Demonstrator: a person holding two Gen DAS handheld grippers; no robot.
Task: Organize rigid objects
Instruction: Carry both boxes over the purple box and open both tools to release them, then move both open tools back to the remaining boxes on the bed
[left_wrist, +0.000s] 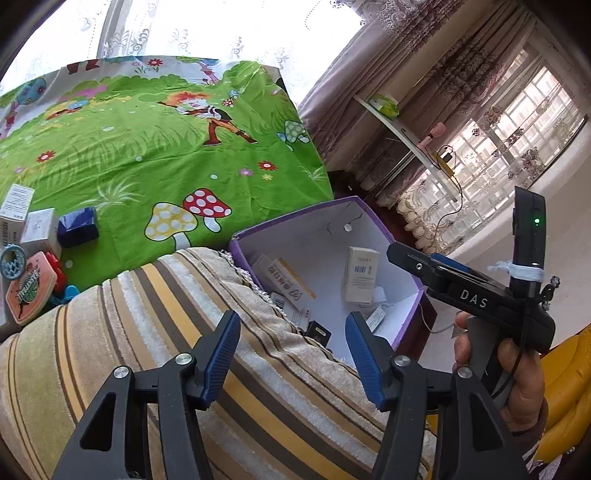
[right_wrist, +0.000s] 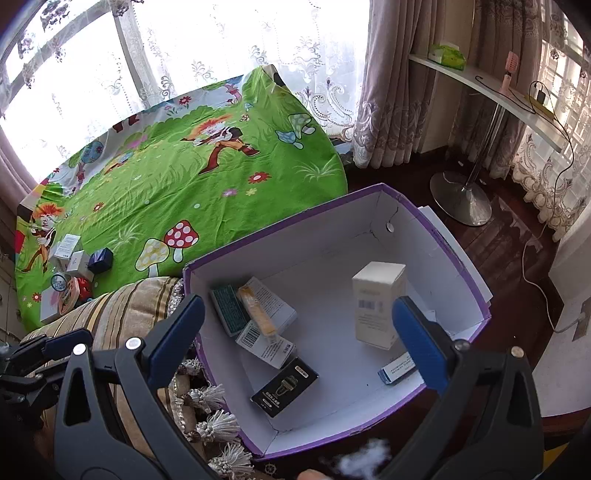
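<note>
A purple box with a white inside (right_wrist: 461, 254) stands beside a striped cushion (right_wrist: 122, 306); it also shows in the left wrist view (left_wrist: 369, 210). Inside lie several small packs: an upright white carton (right_wrist: 376, 302), a black box (right_wrist: 284, 386), a teal box (right_wrist: 229, 310) and an orange-striped pack (right_wrist: 258, 310). My right gripper (right_wrist: 299, 332) hangs open and empty over the box. My left gripper (left_wrist: 291, 354) is open and empty above the cushion (left_wrist: 147, 332). More boxes (left_wrist: 37, 225), with a dark blue cube (left_wrist: 77, 225), sit on the green cartoon cloth (left_wrist: 147, 147).
An orange tin (left_wrist: 29, 291) and a blue ring (left_wrist: 13, 260) lie at the cloth's left edge. The right gripper's handle and the hand show at right in the left wrist view (left_wrist: 480, 295). A white shelf on a metal stand (right_wrist: 461, 199), cables and curtains stand behind.
</note>
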